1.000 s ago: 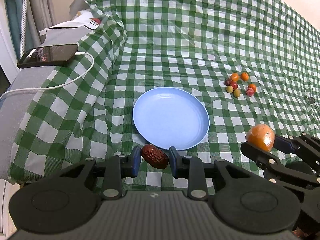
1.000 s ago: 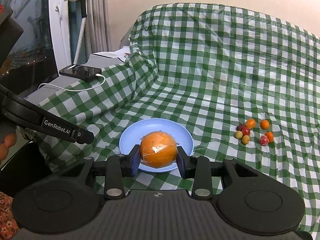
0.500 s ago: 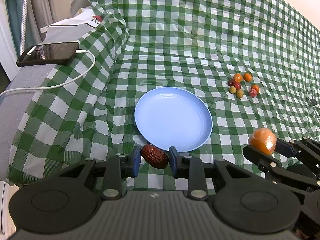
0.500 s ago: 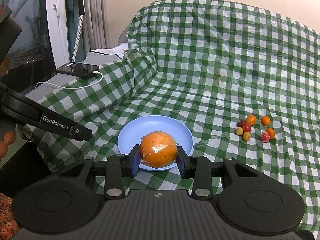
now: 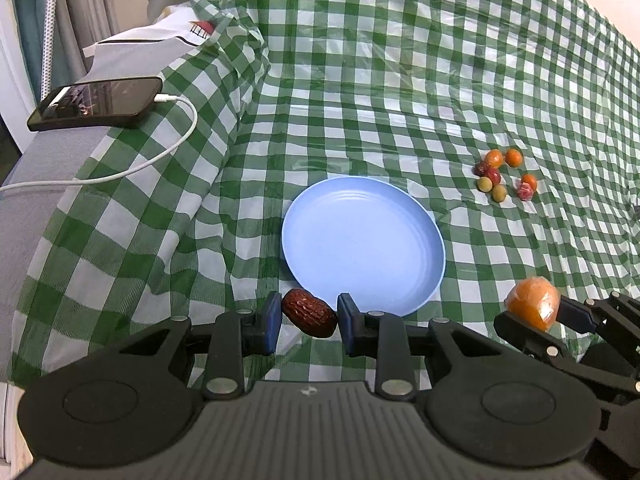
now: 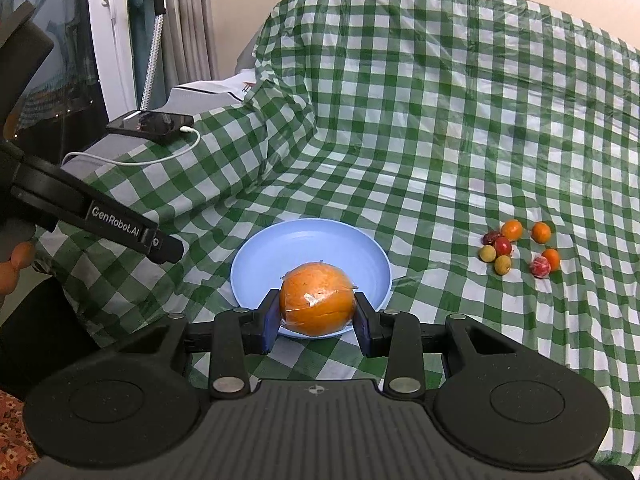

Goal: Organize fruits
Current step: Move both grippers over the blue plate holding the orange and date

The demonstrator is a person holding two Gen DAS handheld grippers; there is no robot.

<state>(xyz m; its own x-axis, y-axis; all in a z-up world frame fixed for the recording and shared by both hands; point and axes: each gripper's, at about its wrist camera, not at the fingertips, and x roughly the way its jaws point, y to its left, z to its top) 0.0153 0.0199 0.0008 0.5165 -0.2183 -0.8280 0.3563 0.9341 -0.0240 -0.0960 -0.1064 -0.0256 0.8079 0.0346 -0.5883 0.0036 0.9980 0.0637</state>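
Observation:
My left gripper (image 5: 308,317) is shut on a wrinkled brown date (image 5: 309,317), held just in front of the near rim of an empty light blue plate (image 5: 362,244). My right gripper (image 6: 316,312) is shut on a plastic-wrapped orange (image 6: 316,305), held over the plate's (image 6: 256,256) near edge. The orange also shows in the left wrist view (image 5: 533,308), to the right of the plate. A cluster of several small orange, red and yellow fruits (image 5: 505,176) lies on the checked cloth to the plate's right; it also shows in the right wrist view (image 6: 520,248).
A green-and-white checked cloth (image 5: 380,80) covers the surface and rises at the back. A black phone (image 5: 96,102) with a white cable (image 5: 160,156) lies on a grey ledge at the left. The left gripper's body (image 6: 92,216) juts in from the left of the right wrist view.
Both grippers have shifted slightly left and back, so the plate and fruit cluster sit a little further right in the views. Both grips are unchanged.

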